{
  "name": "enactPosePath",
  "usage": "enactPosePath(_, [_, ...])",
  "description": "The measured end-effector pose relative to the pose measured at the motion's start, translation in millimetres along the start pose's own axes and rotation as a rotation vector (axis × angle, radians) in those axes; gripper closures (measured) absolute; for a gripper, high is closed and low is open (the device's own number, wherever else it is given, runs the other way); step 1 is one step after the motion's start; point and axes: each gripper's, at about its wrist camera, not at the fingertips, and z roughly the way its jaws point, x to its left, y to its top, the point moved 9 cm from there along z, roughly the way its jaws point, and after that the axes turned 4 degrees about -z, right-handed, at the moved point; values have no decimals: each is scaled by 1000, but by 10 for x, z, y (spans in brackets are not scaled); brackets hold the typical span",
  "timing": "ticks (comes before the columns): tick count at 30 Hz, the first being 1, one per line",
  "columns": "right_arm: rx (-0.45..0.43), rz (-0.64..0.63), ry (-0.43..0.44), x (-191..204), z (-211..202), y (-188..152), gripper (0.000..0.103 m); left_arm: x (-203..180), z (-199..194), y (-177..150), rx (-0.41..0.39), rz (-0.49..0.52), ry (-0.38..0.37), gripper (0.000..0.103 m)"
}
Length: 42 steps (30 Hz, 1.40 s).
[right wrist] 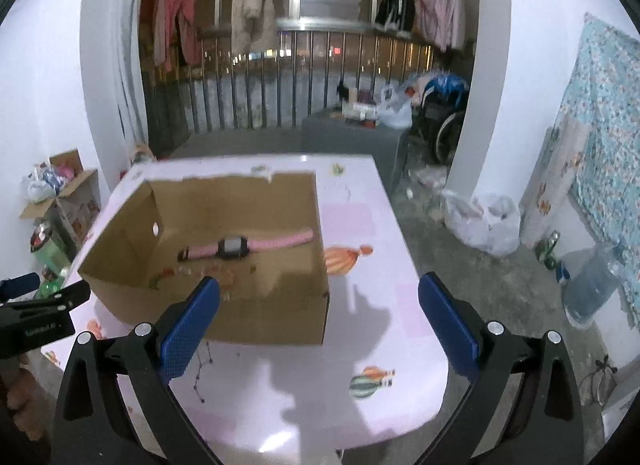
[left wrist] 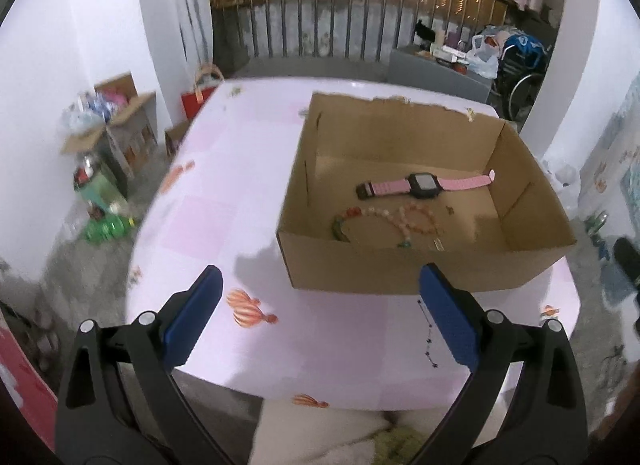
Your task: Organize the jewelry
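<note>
Jewelry sits mostly gathered in the cardboard box (left wrist: 400, 273) at frame centre – a pink watch (left wrist: 424, 185) laid flat, beaded bracelets (left wrist: 384, 221) nearer the front wall. One thin chain (left wrist: 430, 341) lies outside on the table (left wrist: 224, 225), lower right, apparently the piece left to collect. Left gripper (left wrist: 320, 321) and right gripper (right wrist: 320, 325) both hover with jaws wide and empty – likely ready for it.

Matt cardboard box (left wrist: 400, 269); glossy tablecloth (left wrist: 208, 185); beaded bracelet (left wrist: 416, 219).
</note>
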Motion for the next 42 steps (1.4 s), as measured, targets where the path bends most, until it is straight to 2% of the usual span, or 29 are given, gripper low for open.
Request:
enactPosePath(3, [81, 20, 27, 36, 155, -130, 6, -27, 75, -84, 40, 8, 4, 8])
enactPosePath(7, [131, 44, 55, 61, 246, -246, 6, -47, 102, -133, 65, 15, 10, 8])
enactPosePath(12, [146, 30, 52, 93, 280, -301, 6, -39, 125, -137, 80, 29, 33, 8])
enactPosePath(26, [180, 17, 54, 147, 336, -327, 6, -64, 158, -133, 101, 28, 30, 8])
enactPosePath(42, [199, 28, 37, 110, 412, -351, 6, -165, 187, -105, 83, 42, -5, 8])
